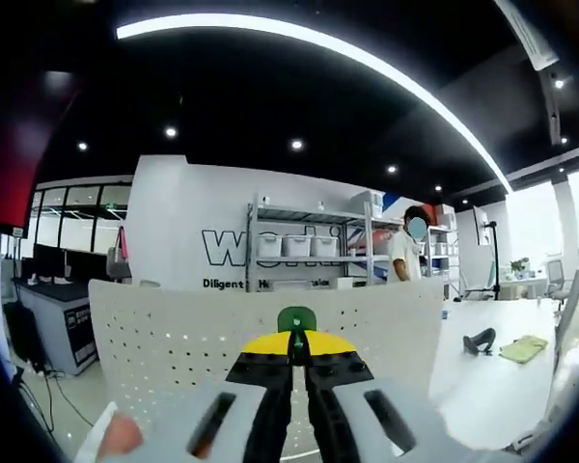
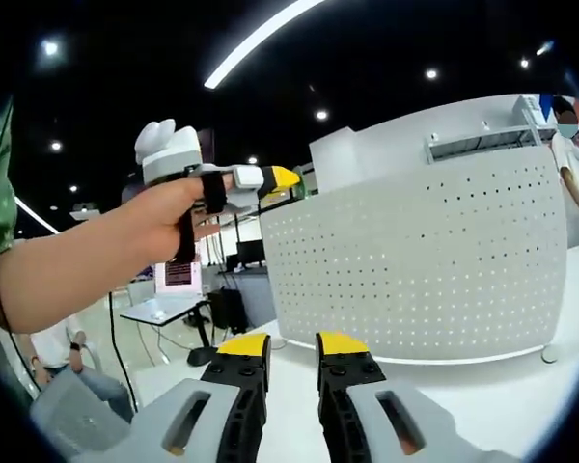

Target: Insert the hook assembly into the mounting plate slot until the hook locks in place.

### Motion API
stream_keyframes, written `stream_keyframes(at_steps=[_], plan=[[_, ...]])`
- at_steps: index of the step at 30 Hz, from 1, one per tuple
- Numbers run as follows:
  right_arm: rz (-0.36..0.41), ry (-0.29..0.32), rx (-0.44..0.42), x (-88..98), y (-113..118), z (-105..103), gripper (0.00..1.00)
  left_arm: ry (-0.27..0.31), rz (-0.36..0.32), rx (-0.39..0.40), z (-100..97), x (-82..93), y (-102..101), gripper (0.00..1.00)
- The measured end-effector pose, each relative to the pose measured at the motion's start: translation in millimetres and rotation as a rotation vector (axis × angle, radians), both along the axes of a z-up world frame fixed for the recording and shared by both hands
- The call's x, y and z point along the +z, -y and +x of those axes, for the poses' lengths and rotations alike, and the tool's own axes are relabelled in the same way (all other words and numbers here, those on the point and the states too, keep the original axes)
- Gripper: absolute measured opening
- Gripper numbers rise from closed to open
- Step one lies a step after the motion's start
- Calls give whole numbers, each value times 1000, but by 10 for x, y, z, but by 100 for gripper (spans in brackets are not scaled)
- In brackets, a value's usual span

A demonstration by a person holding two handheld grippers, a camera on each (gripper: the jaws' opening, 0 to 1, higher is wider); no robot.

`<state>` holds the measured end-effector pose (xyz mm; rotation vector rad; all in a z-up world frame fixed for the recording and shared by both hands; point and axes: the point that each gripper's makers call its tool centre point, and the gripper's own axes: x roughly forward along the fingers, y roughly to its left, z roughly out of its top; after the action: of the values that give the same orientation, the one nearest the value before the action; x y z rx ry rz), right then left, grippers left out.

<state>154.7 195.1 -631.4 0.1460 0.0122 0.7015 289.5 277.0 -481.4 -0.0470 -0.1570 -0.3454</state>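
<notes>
The left gripper is clamping a green hook at the top edge of the perforated mounting plate just ahead; misalignment risks jamming (slot hidden). The right gripper is idling, jaws apart.

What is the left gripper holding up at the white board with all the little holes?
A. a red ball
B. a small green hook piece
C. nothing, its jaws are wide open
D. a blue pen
B: in the left gripper view the left gripper is shut on a small green hook piece, held right at the top edge of the white perforated board.
</notes>
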Motion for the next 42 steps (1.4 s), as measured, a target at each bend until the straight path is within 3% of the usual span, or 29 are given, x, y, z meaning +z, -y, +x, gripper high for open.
stream_keyframes(at_steps=[10, 23, 33, 42], plan=[[4, -35, -1, -138, 100, 9, 17, 20, 0, 83, 339, 32, -69, 3], [27, -90, 16, -284, 76, 13, 16, 33, 90, 181, 775, -157, -297, 3], [37, -121, -7, -358, 142, 71, 16, 12, 45, 215, 1052, -271, -417, 3], [46, -134, -12, -383, 158, 99, 16, 21, 42, 219, 1137, -273, -393, 3]])
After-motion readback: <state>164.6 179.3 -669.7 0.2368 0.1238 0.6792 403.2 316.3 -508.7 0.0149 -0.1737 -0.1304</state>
